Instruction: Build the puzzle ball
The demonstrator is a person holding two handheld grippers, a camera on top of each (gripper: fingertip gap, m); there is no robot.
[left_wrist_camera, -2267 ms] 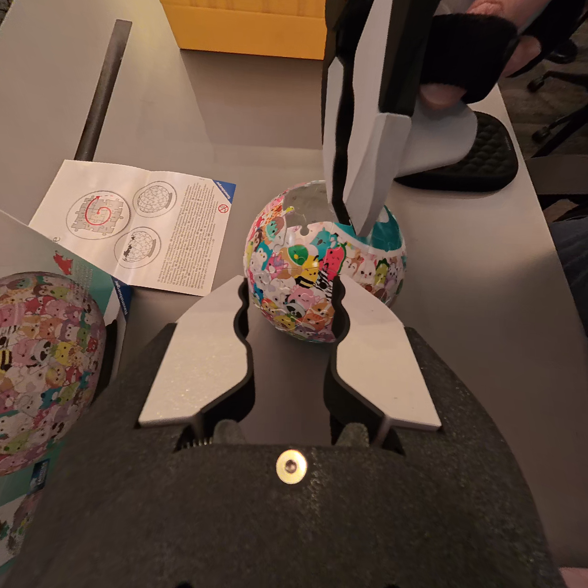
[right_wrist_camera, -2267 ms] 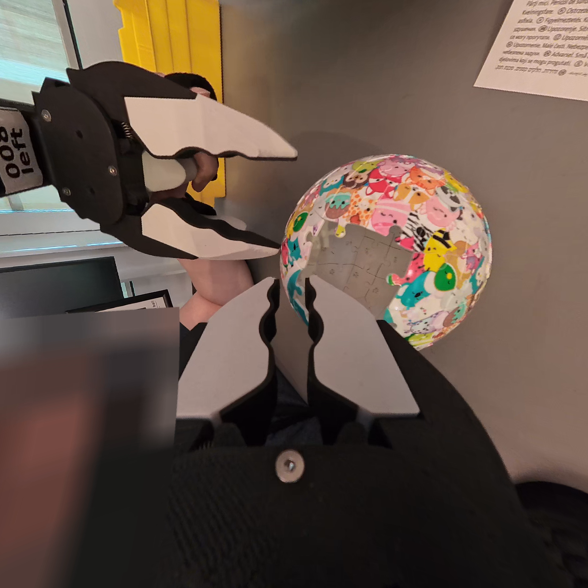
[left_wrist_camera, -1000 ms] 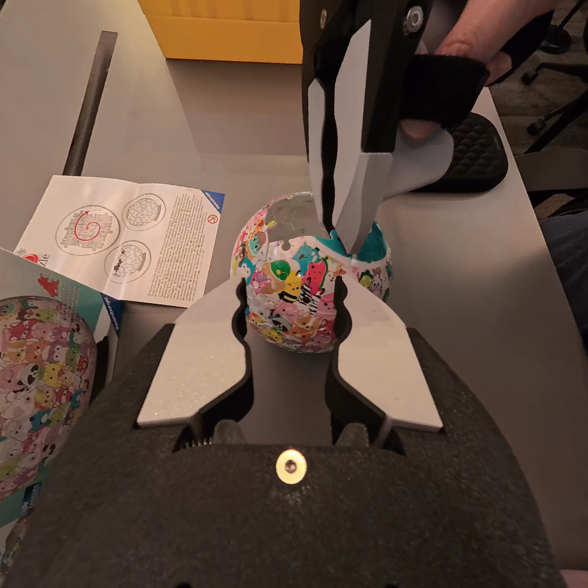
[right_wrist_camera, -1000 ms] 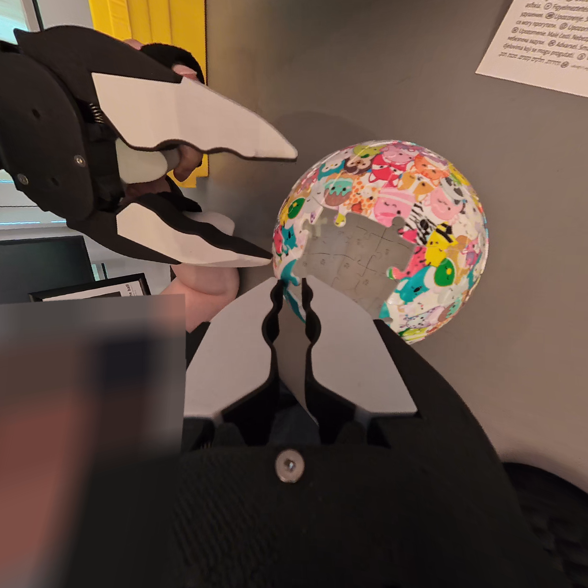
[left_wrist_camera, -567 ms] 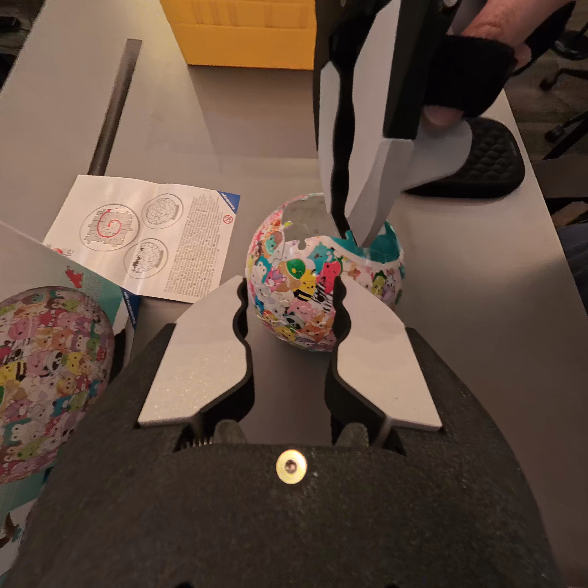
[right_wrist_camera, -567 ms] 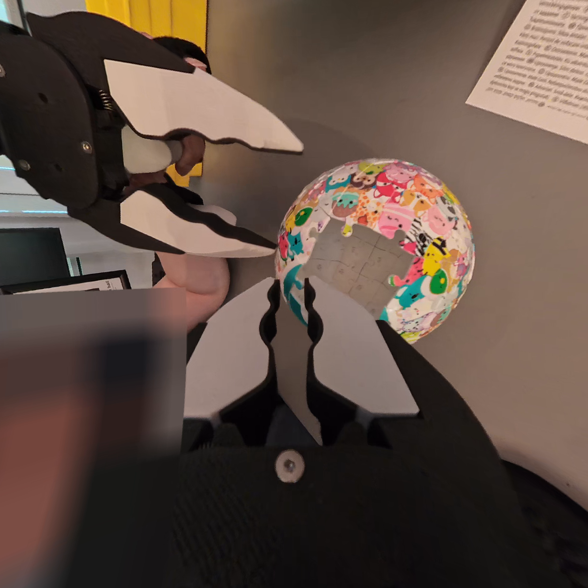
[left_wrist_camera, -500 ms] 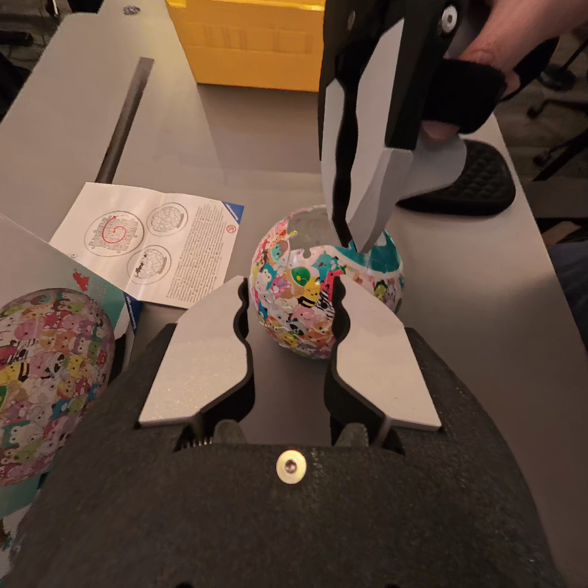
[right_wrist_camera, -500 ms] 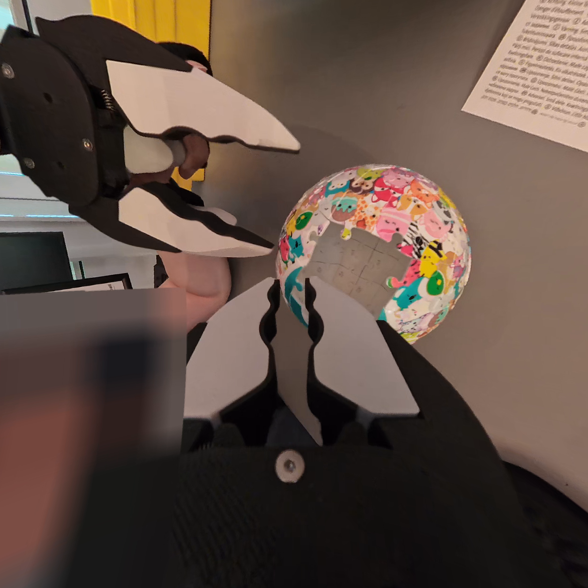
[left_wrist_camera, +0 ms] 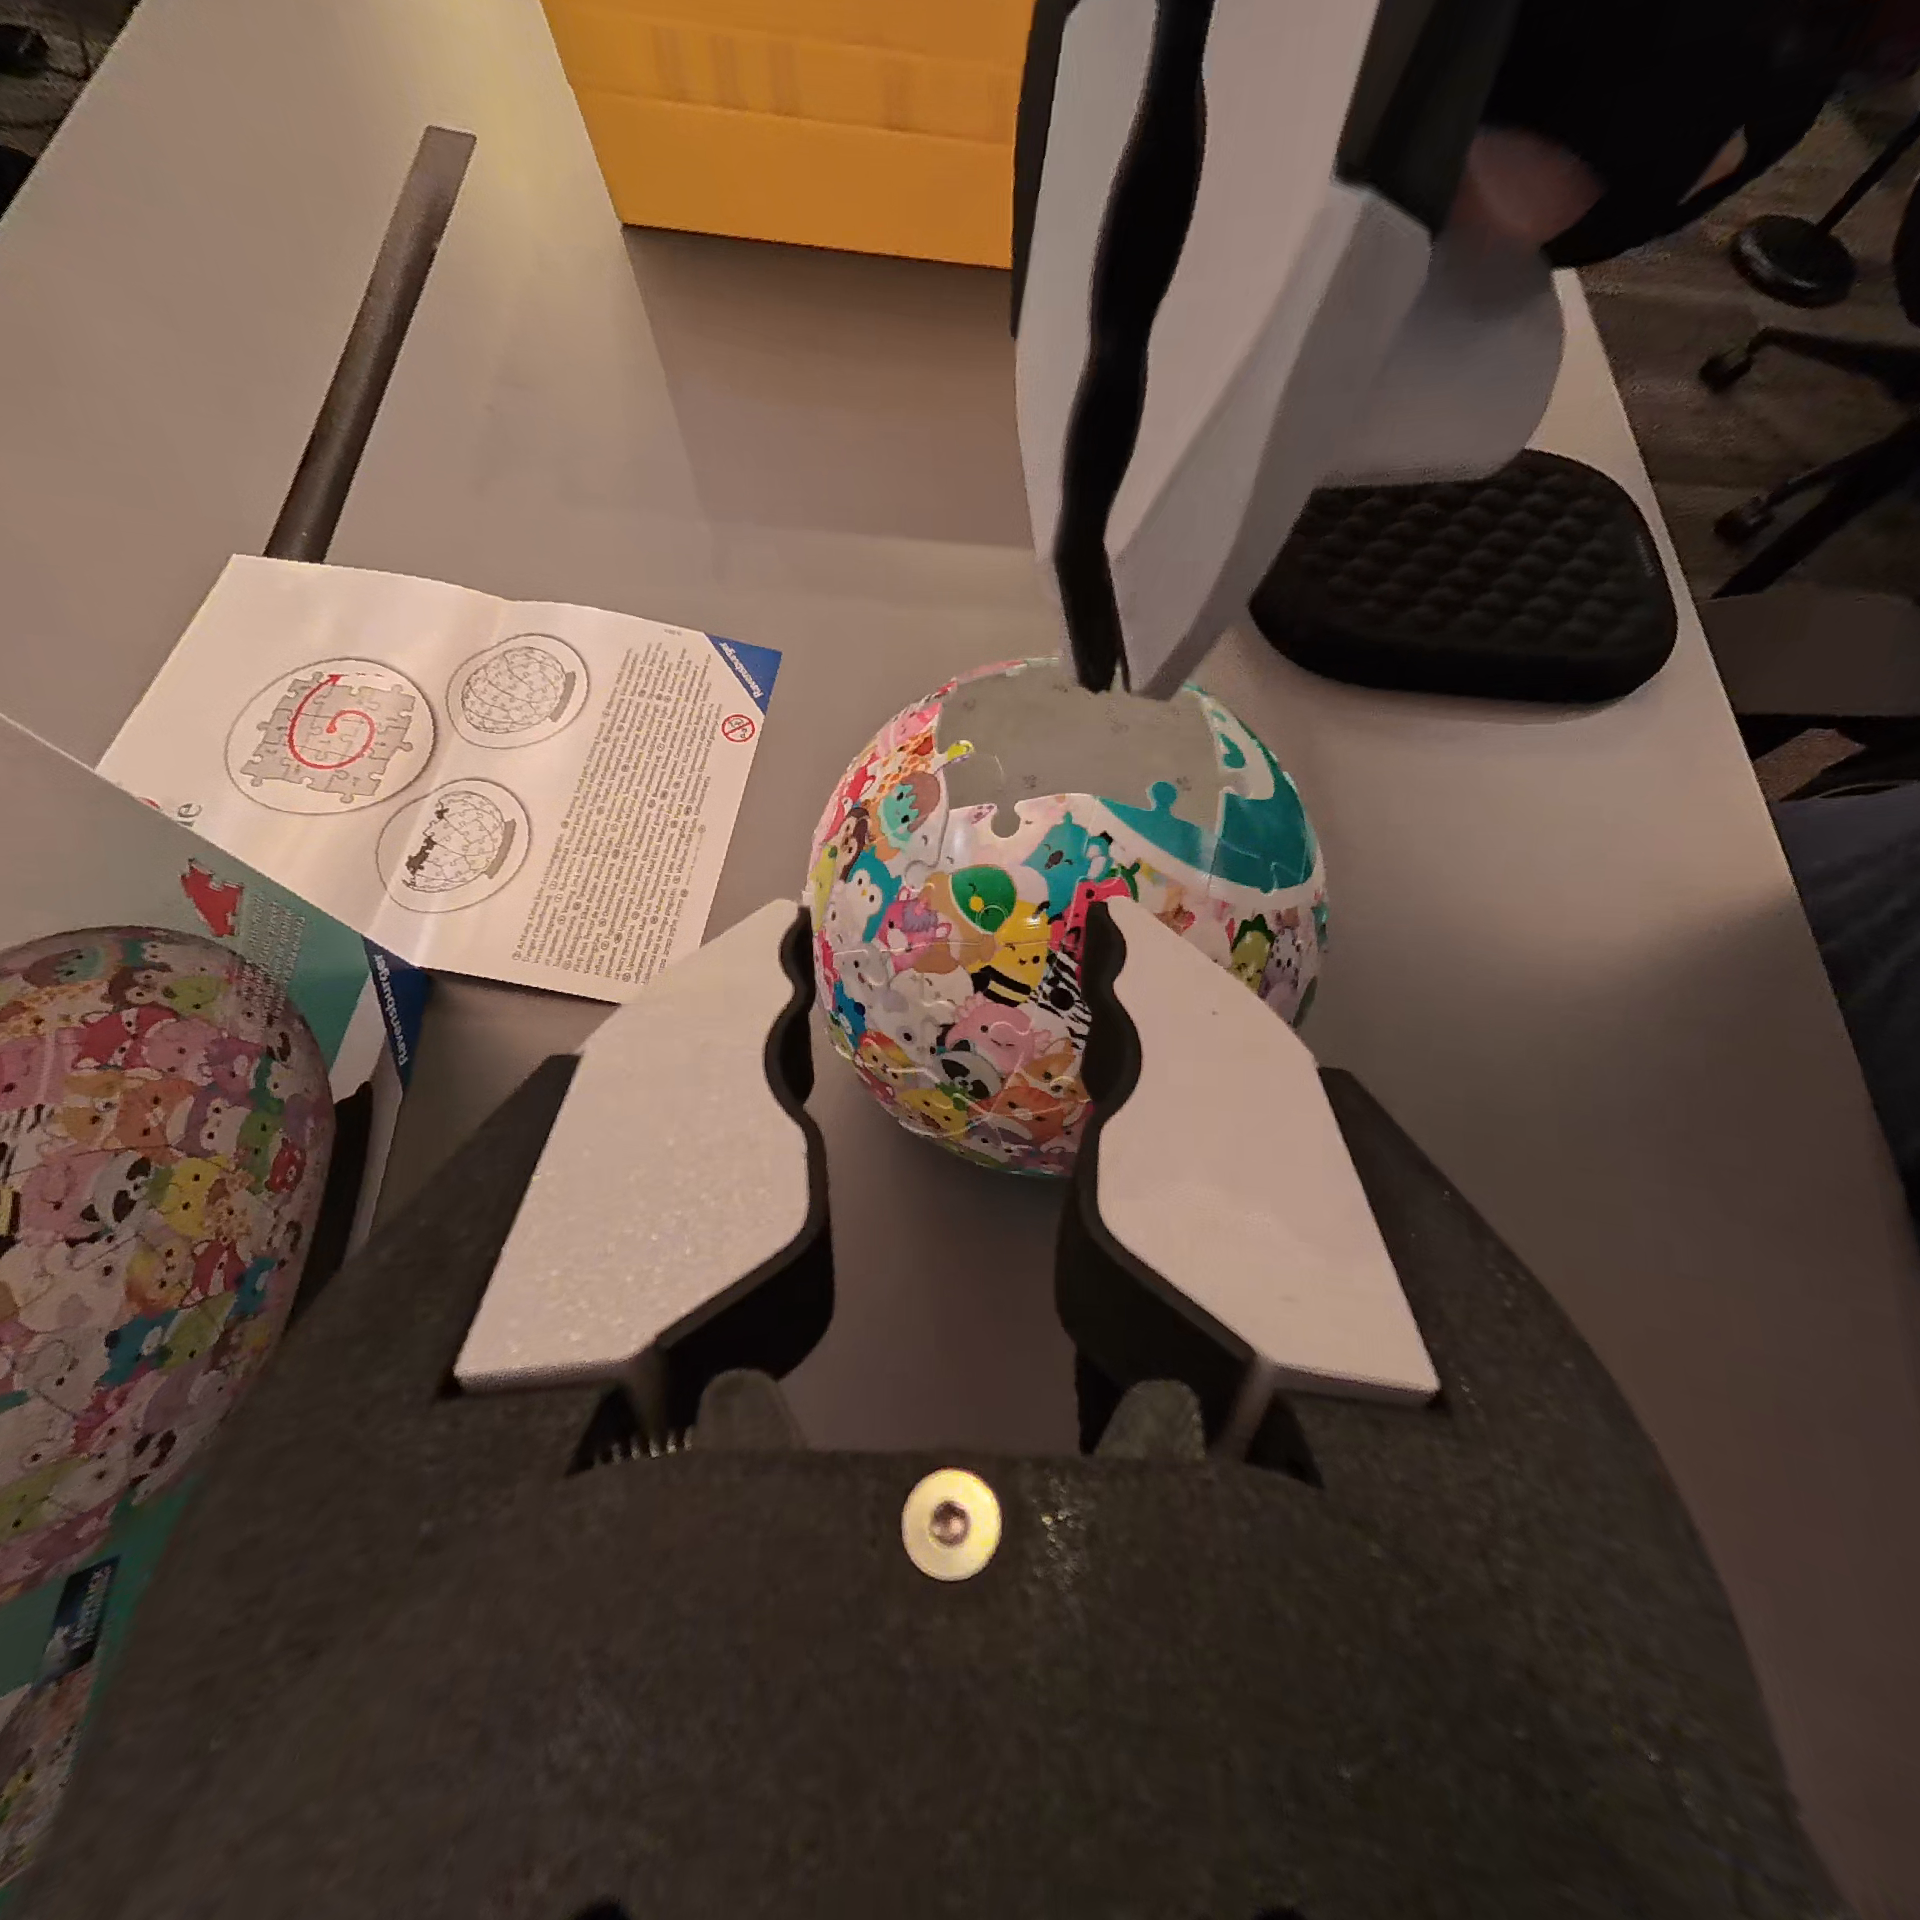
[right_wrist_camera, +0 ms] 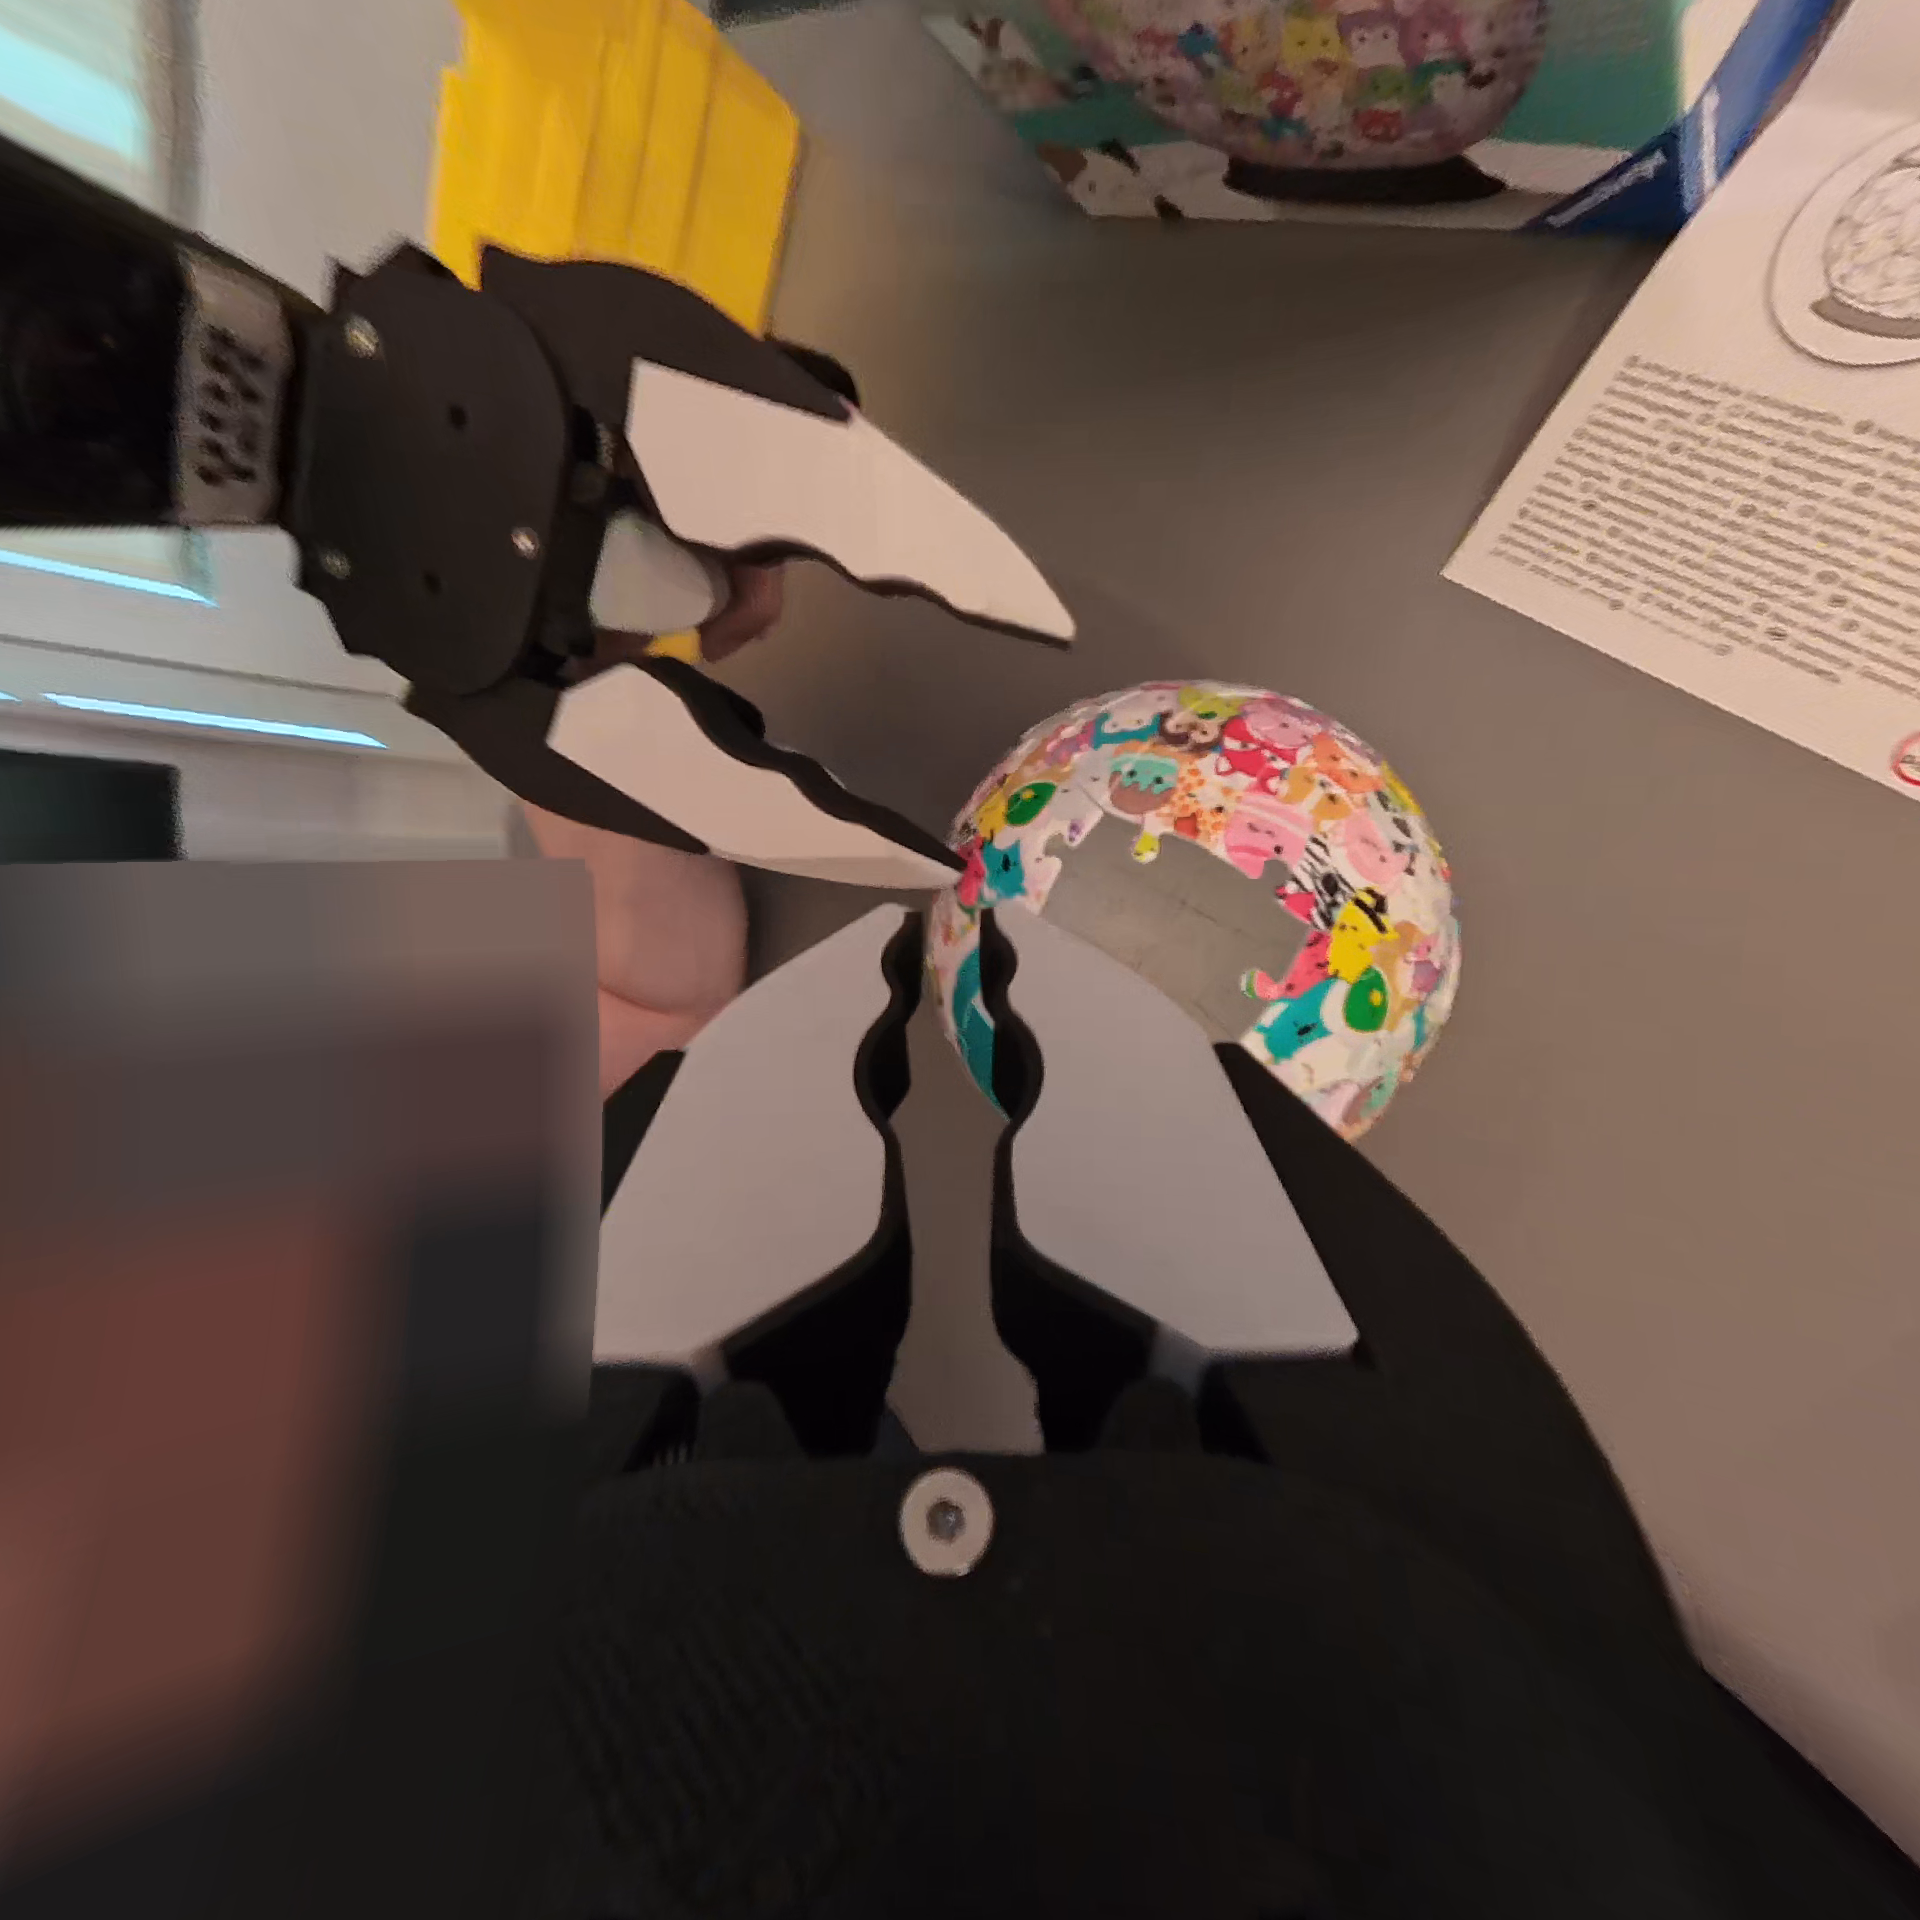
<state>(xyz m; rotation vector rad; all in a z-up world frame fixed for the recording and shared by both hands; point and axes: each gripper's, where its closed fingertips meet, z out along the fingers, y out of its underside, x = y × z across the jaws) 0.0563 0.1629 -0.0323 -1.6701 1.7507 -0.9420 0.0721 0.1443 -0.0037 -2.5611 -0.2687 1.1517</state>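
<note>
The puzzle ball [left_wrist_camera: 1039, 987], covered in colourful cartoon animals, rests on the grey table [left_wrist_camera: 1507, 935]. An open patch at its top shows the grey inside. My left gripper [left_wrist_camera: 945, 920] is open, with its fingers on either side of the ball's near face. In the right wrist view [right_wrist_camera: 1013, 748] its lower fingertip touches the ball [right_wrist_camera: 1299, 831]. My right gripper [right_wrist_camera: 951, 925] comes down from above [left_wrist_camera: 1117, 681]. Its fingers are nearly together and straddle the wall at the edge of the opening, by a teal piece.
A folded instruction leaflet [left_wrist_camera: 447, 769] lies left of the ball. The puzzle box [left_wrist_camera: 156, 1195] stands at the near left. A yellow crate [left_wrist_camera: 810, 114] is at the back, with a dark bar [left_wrist_camera: 364, 343] at the back left. A black pad [left_wrist_camera: 1455, 603] lies near the table's right edge. Spacing between my two grippers at the tips: around 5 cm. The dark bar [left_wrist_camera: 364, 343] is about 40 cm from both grippers' fingertips.
My left gripper has lifted and now looks down more on the ball's opening; its lower fingertip has come against the ball. The right gripper has tilted but stays on the rim.
</note>
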